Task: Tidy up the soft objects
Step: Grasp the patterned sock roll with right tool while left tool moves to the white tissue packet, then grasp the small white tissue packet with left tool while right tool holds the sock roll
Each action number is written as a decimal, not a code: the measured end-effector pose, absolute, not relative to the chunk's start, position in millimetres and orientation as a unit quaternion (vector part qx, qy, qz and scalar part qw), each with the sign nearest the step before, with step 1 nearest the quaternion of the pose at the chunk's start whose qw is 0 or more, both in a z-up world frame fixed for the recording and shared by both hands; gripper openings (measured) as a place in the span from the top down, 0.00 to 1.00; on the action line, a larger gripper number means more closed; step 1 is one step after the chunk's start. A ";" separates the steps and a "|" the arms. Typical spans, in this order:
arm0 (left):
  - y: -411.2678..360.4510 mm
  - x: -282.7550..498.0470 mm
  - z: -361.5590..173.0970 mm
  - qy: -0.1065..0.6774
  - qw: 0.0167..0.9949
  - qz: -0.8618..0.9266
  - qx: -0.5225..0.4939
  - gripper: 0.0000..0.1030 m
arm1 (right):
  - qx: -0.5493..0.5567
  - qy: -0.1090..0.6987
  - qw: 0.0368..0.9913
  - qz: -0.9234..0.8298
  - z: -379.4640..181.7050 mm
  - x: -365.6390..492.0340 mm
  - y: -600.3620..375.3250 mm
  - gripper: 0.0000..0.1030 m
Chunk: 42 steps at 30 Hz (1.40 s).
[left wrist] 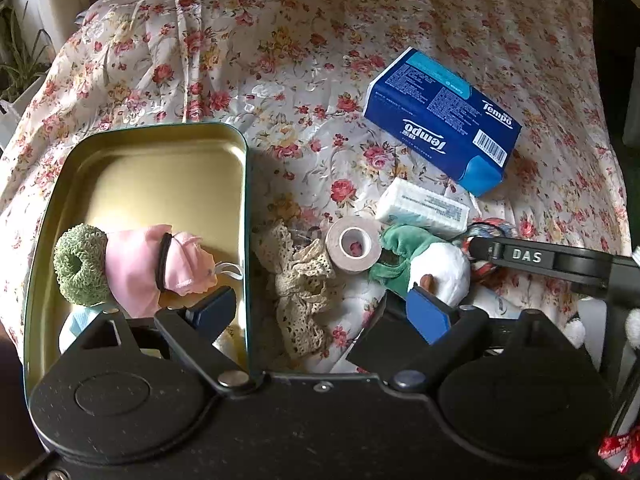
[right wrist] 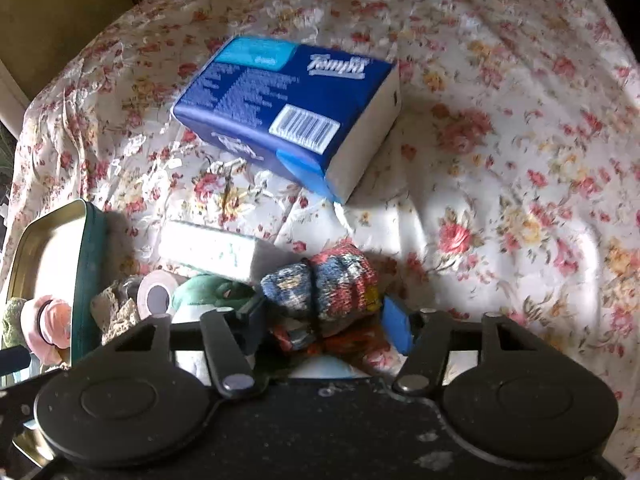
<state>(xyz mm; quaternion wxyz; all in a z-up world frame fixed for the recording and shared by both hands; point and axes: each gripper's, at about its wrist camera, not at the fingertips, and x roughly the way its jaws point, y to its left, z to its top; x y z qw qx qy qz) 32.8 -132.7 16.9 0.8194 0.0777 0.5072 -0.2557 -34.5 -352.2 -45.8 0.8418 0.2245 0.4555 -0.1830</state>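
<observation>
I see the floral cloth (left wrist: 320, 40) spread over the whole surface, carrying everything. My two grippers come next. My left gripper (left wrist: 320, 312) hangs with its jaws spread wide and nothing between them, one blue pad over the tin's right wall, the other against the white plush toy (left wrist: 444, 268). My right gripper (right wrist: 320, 320) has its jaws around the multicoloured knitted bundle (right wrist: 328, 284); the pads sit beside it on each side, but I cannot tell whether they are pressing it.

The open gold-lined tin (left wrist: 160, 152) sits at the near left edge of the cloth. Inside it, toward the near end, lie a pink cloth roll (left wrist: 140, 264) bound with a dark band and a green knitted ring (left wrist: 80, 264) touching its left side.

The blue Tempo tissue pack (left wrist: 440, 116) lies toward the middle of the cloth, well apart from the tin. Just nearer than it rests a small white tissue packet (left wrist: 424, 208). Between tin and plush toy I see cream lace (left wrist: 300, 292) in a heap, with a roll of tape (left wrist: 352, 248) just beside it, lying against the toy's green fabric.
</observation>
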 end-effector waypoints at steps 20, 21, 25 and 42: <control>-193.9 32.5 16.4 0.481 0.833 -0.267 0.056 0.13 | 0.293 0.386 0.835 -0.260 -24.8 -81.2 -399.3 0.43; -199.9 32.0 16.1 0.477 0.835 -0.268 0.055 0.13 | 0.295 0.386 0.834 -0.263 -26.1 -82.6 -401.6 0.43; -224.3 28.2 11.8 0.457 0.845 -0.271 0.071 0.12 | 0.312 0.387 0.824 -0.273 -33.1 -88.6 -411.8 0.43; -258.4 31.3 -15.1 0.439 0.854 -0.251 0.120 0.12 | 0.318 0.364 0.831 -0.277 -30.3 -101.1 -417.5 0.43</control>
